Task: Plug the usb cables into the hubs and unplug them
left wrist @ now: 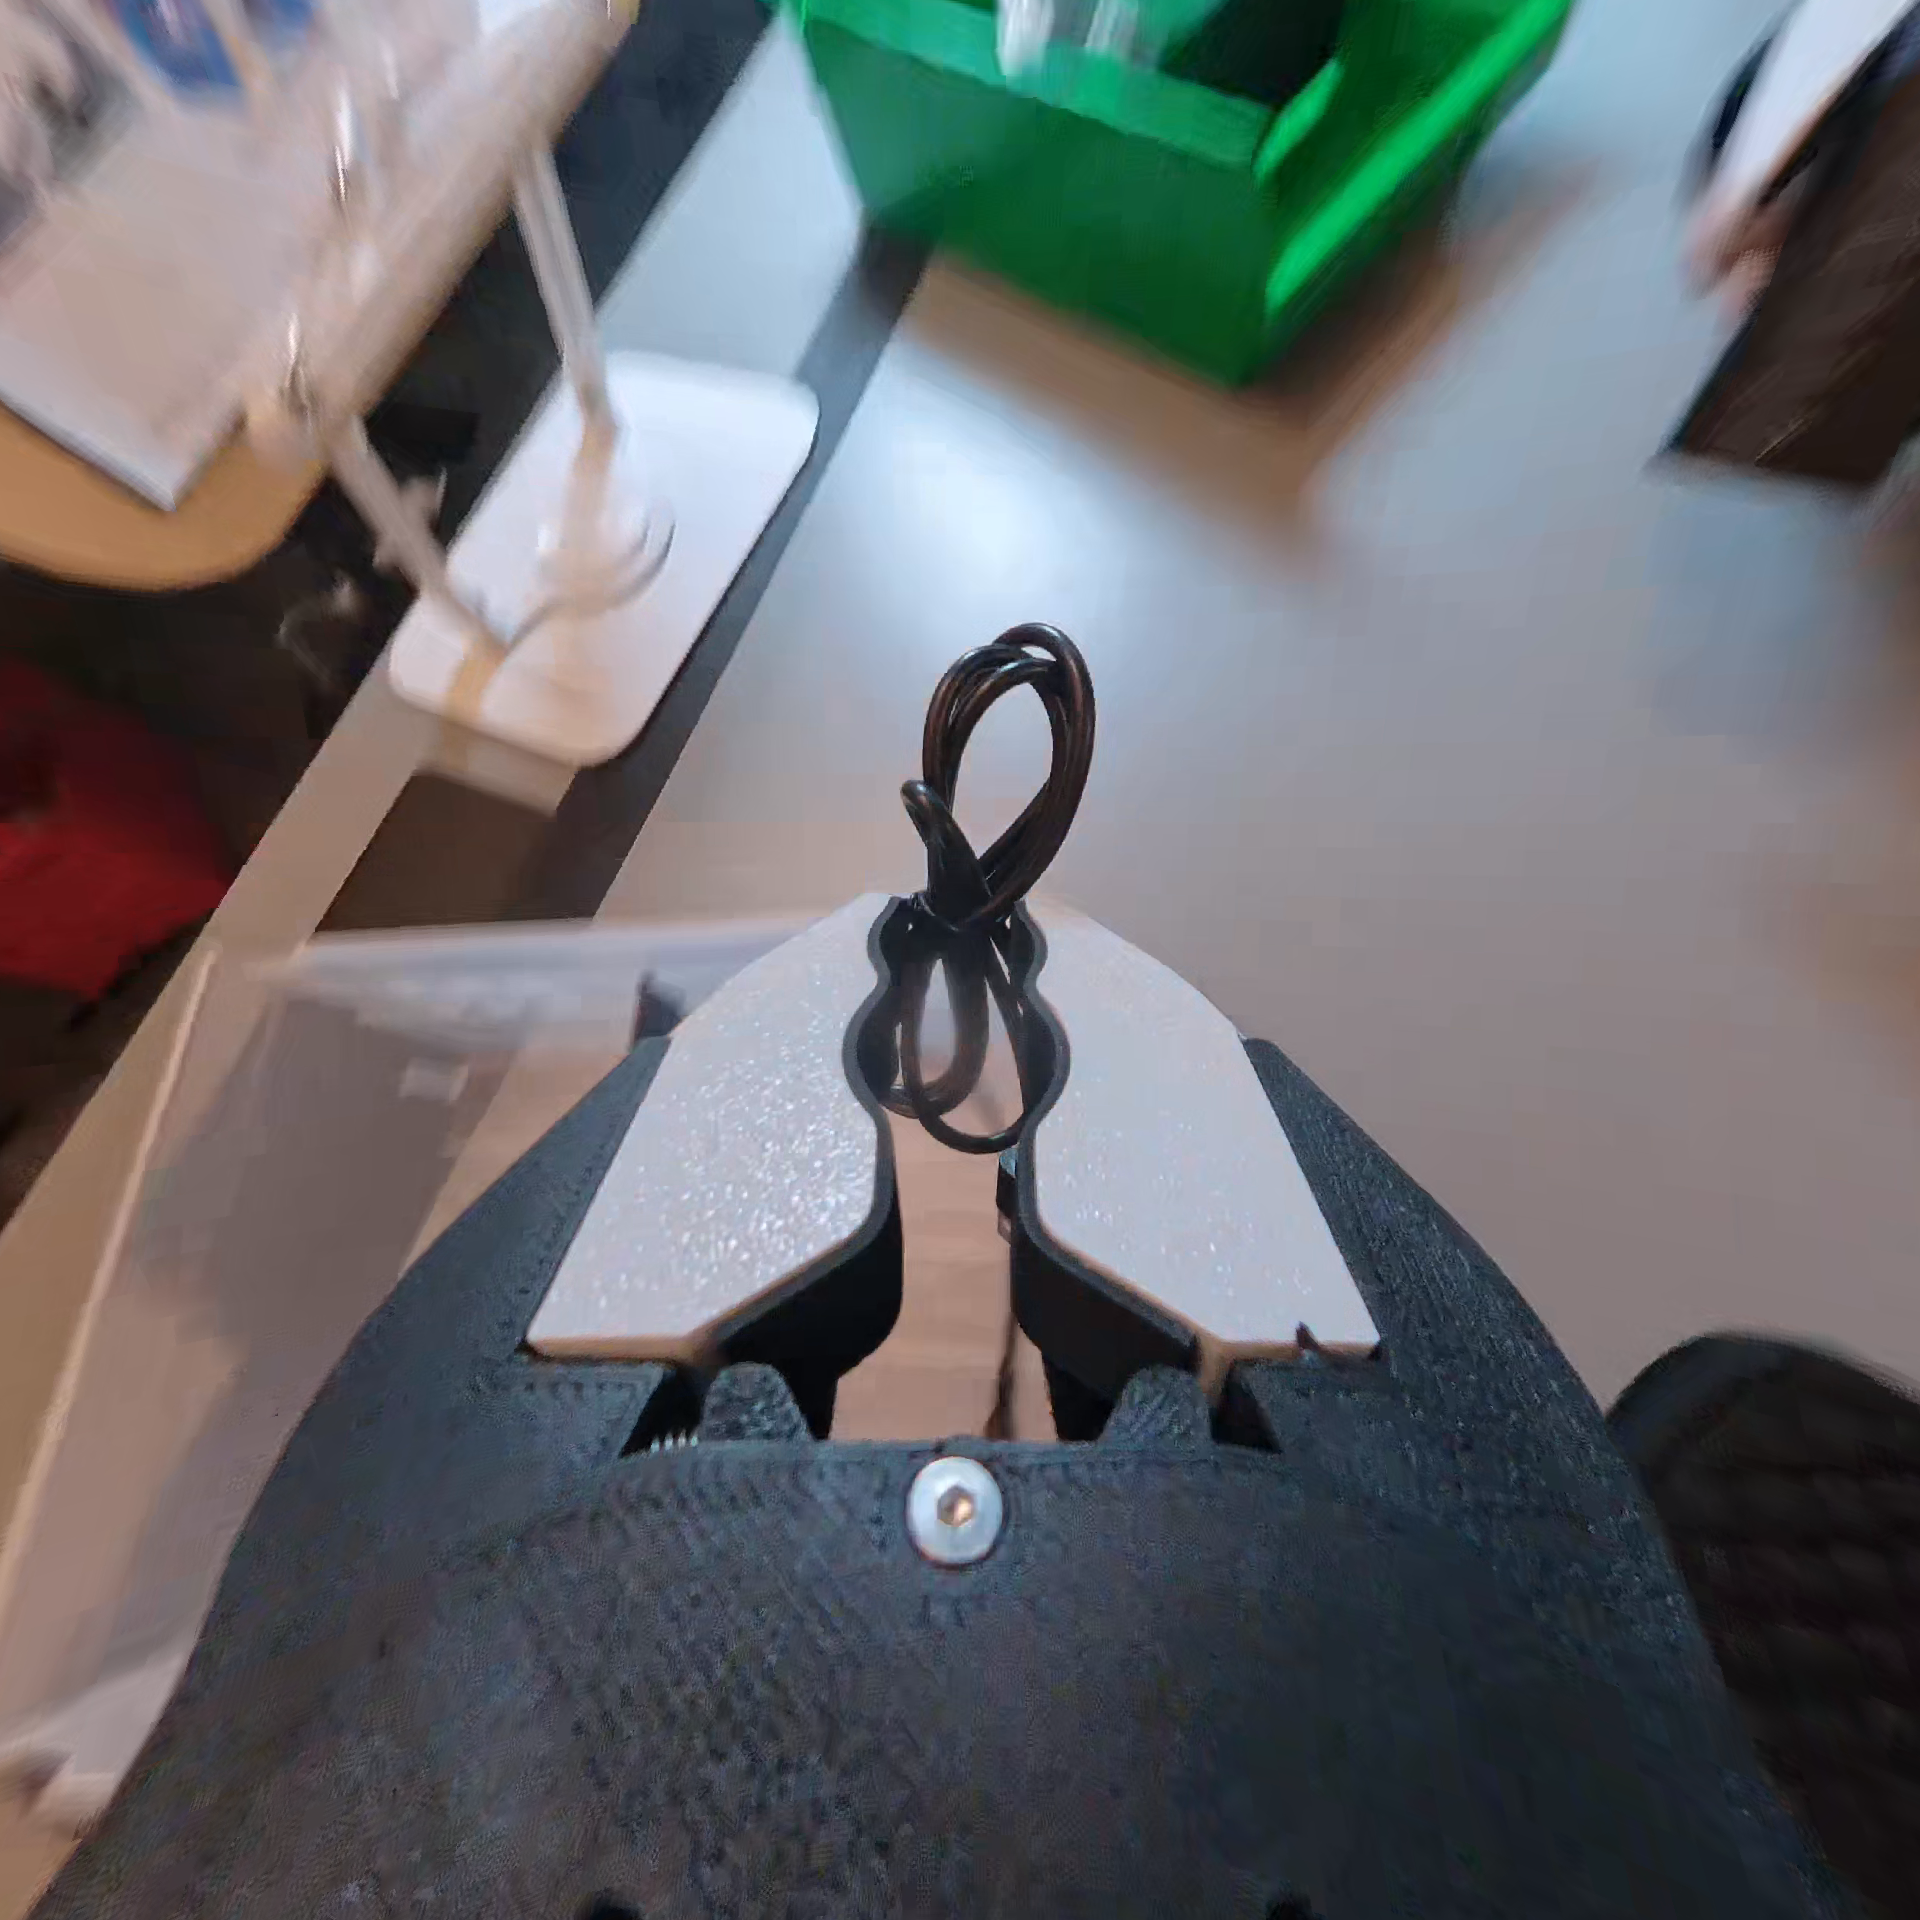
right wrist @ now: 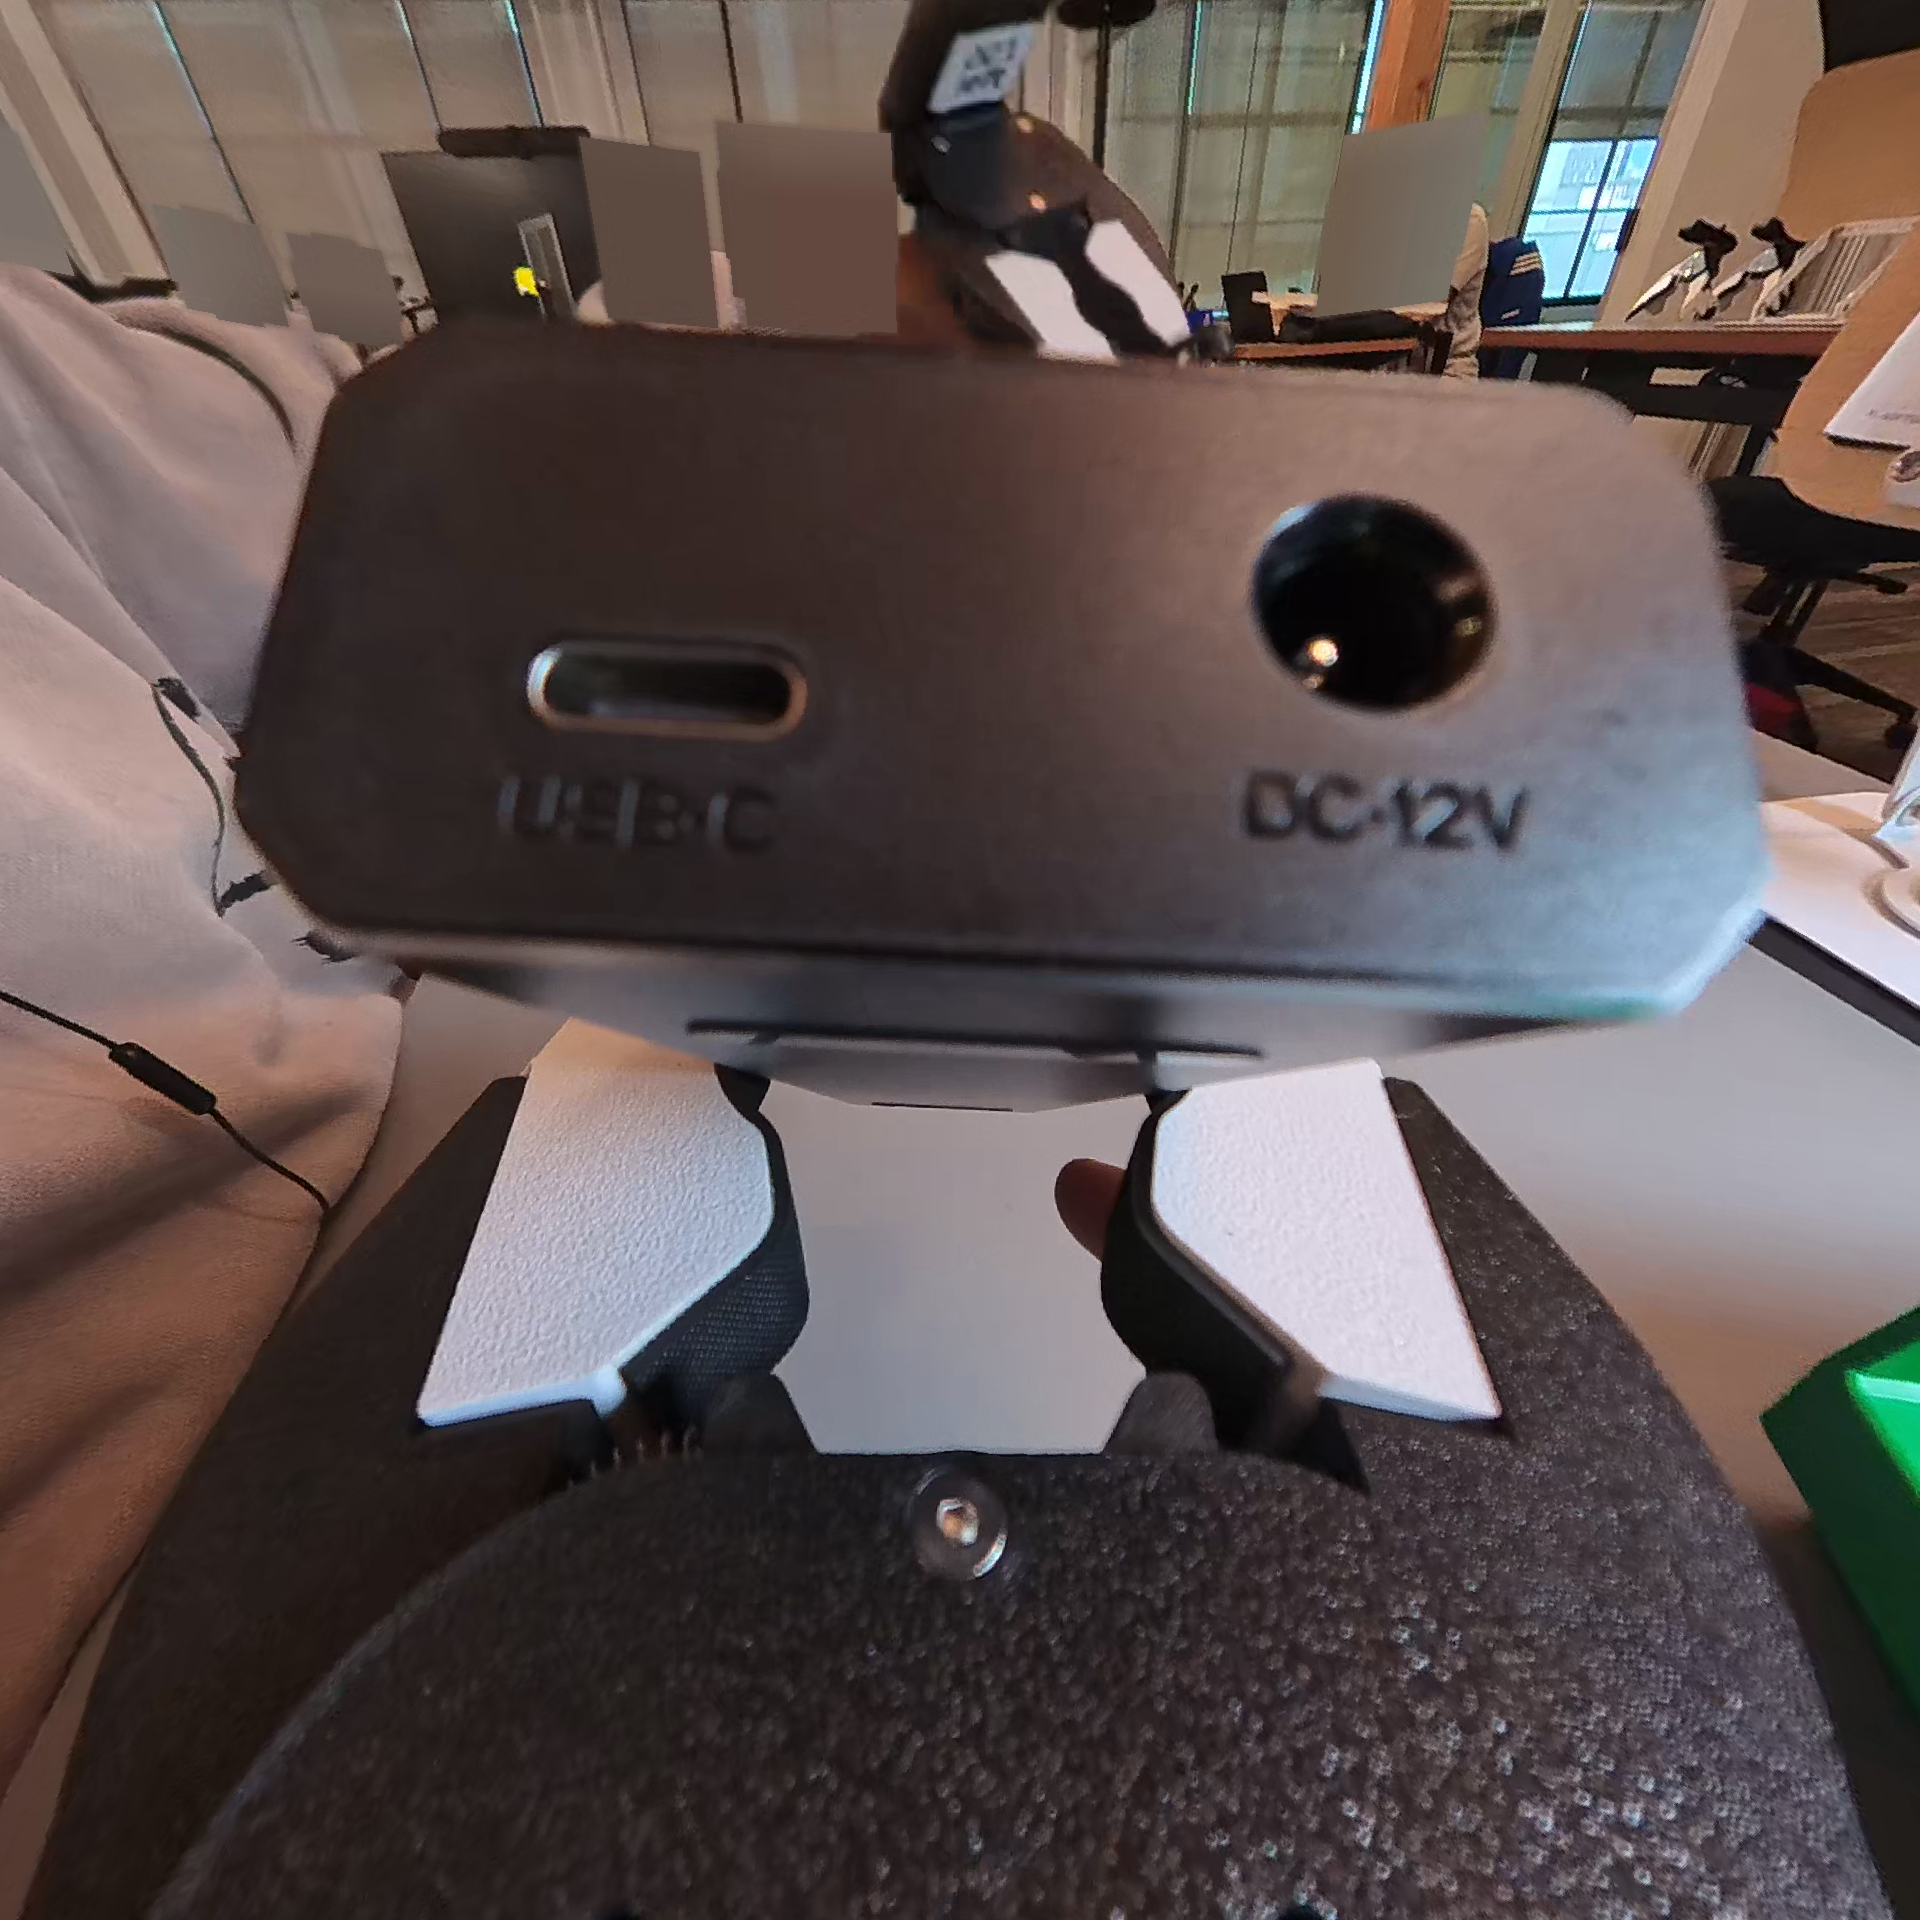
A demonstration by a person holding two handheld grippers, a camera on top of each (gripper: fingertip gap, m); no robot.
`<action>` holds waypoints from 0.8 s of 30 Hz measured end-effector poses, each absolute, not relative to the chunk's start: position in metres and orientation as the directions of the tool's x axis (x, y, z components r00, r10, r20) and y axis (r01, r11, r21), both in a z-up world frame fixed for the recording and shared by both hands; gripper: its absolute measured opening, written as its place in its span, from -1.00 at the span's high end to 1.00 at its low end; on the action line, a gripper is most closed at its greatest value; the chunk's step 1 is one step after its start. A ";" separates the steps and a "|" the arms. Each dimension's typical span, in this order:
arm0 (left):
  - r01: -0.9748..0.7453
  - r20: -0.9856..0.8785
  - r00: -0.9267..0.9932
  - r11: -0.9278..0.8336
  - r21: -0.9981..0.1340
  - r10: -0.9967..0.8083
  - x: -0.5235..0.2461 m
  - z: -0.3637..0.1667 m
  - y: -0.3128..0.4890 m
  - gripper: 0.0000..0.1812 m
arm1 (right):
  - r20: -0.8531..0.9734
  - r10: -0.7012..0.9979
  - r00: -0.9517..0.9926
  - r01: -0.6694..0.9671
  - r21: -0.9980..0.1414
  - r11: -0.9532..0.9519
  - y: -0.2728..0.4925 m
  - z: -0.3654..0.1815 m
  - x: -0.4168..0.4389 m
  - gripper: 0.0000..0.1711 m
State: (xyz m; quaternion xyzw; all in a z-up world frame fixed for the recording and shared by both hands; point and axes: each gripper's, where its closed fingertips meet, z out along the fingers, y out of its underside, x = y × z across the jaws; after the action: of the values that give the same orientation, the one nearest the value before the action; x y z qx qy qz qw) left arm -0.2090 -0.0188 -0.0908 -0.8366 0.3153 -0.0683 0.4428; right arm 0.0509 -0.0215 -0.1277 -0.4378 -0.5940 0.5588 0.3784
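My left gripper (left wrist: 951, 925) is shut on a bundled black USB cable (left wrist: 1003, 748); its loop stands up past the fingertips, above the grey table (left wrist: 1351, 779). My right gripper (right wrist: 956, 1081) is shut on a dark grey metal hub (right wrist: 987, 644), held up close to the camera. The hub's end face is turned to me, with an oval port at the left and a round socket at the right, both empty. The left gripper (right wrist: 1081, 281) also shows in the right wrist view, behind the hub's top edge.
A green bin (left wrist: 1174, 177) stands at the far side of the table; its corner (right wrist: 1860, 1475) shows at the right. A white stand base (left wrist: 613, 561) and a clear plastic box (left wrist: 343, 1174) are at the left. A person's pale sleeve (right wrist: 135, 727) fills the left. The grippers' ends are close to 30 cm from one another.
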 end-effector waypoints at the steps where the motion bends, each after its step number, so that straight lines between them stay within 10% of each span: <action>1: -0.404 -0.128 0.787 -0.349 -0.846 -0.603 -0.189 -0.077 -0.021 0.79 | -0.036 0.943 -0.330 0.094 -0.996 -0.005 -0.022 -0.127 0.051 0.18; 10: 0.296 0.321 0.569 -0.175 -0.939 -0.757 -0.057 -0.079 -0.028 0.79 | -0.022 0.953 -0.303 0.089 -0.996 0.006 -0.018 -0.125 0.054 0.18; 24: 0.193 0.392 0.799 -0.423 -0.885 -0.456 -0.059 -0.197 0.017 0.79 | -0.046 0.952 -0.302 0.130 -0.991 -0.006 -0.012 -0.139 0.054 0.18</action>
State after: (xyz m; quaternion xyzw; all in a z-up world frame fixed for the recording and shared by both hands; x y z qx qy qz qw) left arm -0.0589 0.0173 -0.1975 -0.7860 0.0836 -0.3058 0.5307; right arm 0.0543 -0.0116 -0.1388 -0.4547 -0.5953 0.5445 0.3774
